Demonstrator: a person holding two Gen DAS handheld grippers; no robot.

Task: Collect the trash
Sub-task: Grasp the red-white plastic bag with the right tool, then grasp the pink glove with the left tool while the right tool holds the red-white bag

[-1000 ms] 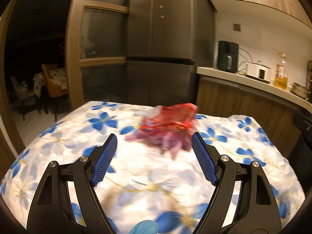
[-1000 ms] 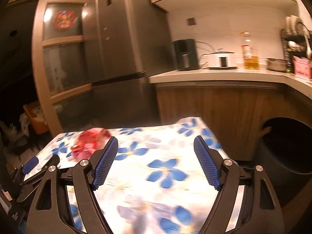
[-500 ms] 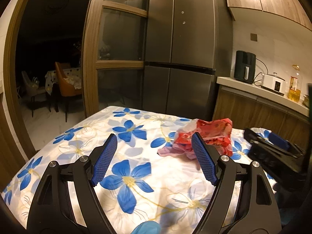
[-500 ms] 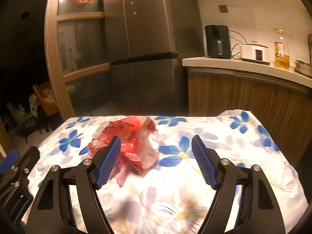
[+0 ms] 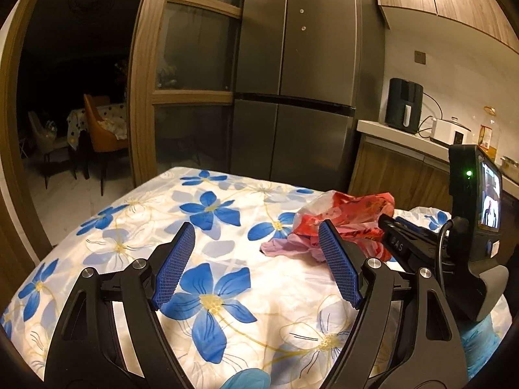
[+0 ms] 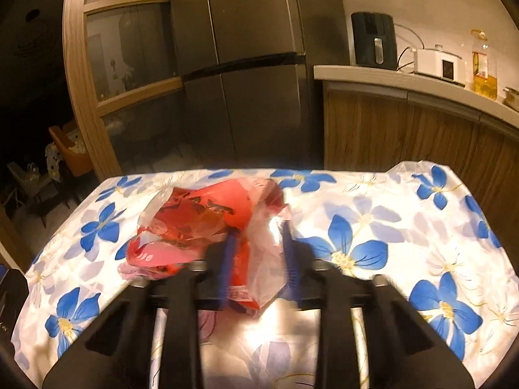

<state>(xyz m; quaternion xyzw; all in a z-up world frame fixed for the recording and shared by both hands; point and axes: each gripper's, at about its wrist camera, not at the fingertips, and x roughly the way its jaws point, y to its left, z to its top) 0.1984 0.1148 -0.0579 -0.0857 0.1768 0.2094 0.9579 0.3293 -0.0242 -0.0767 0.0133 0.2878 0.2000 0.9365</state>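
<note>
Left tongs [image 5: 256,265] hover with their blue pads spread wide and nothing between them, above the flowered tabletop [image 5: 136,227]. To their right, the crumpled red plastic bag [image 6: 207,223] lies on the cloth, its near end pinched between the right tongs [image 6: 258,259].

Both wrist views low over floral table [image 5: 275,295], facing fridge [image 6: 253,64]
</note>
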